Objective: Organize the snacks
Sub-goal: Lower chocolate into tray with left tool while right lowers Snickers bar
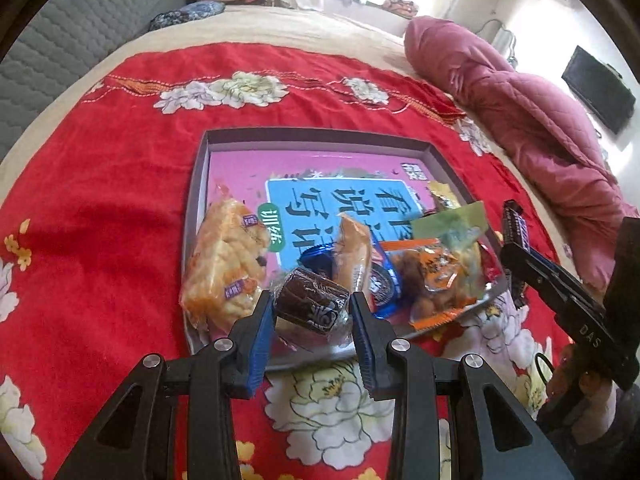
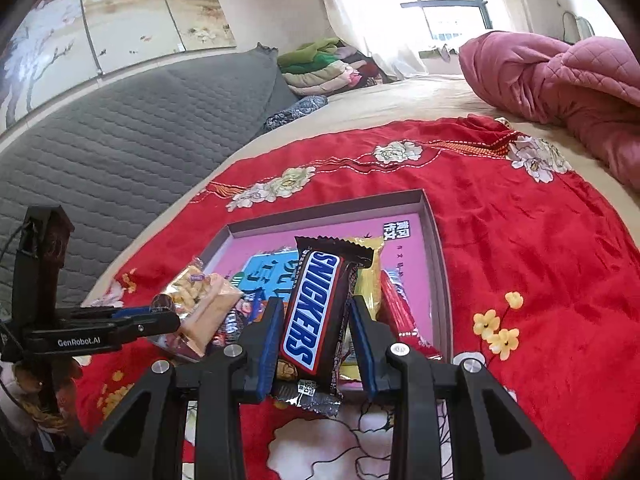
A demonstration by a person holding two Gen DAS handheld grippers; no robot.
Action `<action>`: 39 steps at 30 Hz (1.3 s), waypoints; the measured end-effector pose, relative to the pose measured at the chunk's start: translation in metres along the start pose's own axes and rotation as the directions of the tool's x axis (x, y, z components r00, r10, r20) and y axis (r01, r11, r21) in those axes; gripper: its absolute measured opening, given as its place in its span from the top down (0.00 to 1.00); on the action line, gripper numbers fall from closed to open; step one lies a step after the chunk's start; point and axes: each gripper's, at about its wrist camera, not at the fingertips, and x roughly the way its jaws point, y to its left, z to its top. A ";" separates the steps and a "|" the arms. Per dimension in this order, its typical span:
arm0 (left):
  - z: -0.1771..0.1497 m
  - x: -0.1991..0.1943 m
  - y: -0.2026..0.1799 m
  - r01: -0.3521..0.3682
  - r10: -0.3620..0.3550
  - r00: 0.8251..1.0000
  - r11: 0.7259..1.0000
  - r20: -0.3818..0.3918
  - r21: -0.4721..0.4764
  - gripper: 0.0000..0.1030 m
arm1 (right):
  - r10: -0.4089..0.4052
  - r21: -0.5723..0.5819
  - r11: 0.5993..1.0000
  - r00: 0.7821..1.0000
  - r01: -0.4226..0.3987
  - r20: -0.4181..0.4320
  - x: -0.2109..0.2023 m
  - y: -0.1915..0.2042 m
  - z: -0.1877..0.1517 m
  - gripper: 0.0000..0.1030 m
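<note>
Glossy plastic Snickers wrapper [image 2: 316, 312], plush red cloth [image 2: 520, 248], matt cardboard tray [image 1: 200, 184]

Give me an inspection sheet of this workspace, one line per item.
Surface: red floral blanket on a bed.
Job's things: shallow box tray with a pink book inside; wrapped snacks piled at its near end, including a yellow puffed-snack pack.
Clutter: nothing seen.
Grippers: left gripper shut on a brown wrapped cake; right gripper shut on a Snickers bar.
Cables: thin black loop by the right gripper's handle.
Surroundings: pink quilt, folded clothes, grey headboard, window.
</note>
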 end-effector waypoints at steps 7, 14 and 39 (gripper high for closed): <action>0.009 0.011 0.006 -0.012 0.012 1.000 0.999 0.002 -0.029 0.63 | -0.009 0.005 1.000 1.000 0.009 -0.010 0.008 -0.002 -0.002 0.67; 0.012 0.018 0.011 -0.021 0.021 1.000 0.998 -0.009 -0.052 0.63 | -0.027 -0.011 1.000 1.000 0.027 -0.013 0.017 0.000 -0.001 0.67; 0.013 0.020 0.009 -0.025 0.024 1.000 0.998 -0.016 -0.056 0.61 | -0.030 0.019 0.999 1.000 0.030 0.003 0.018 -0.007 -0.003 0.62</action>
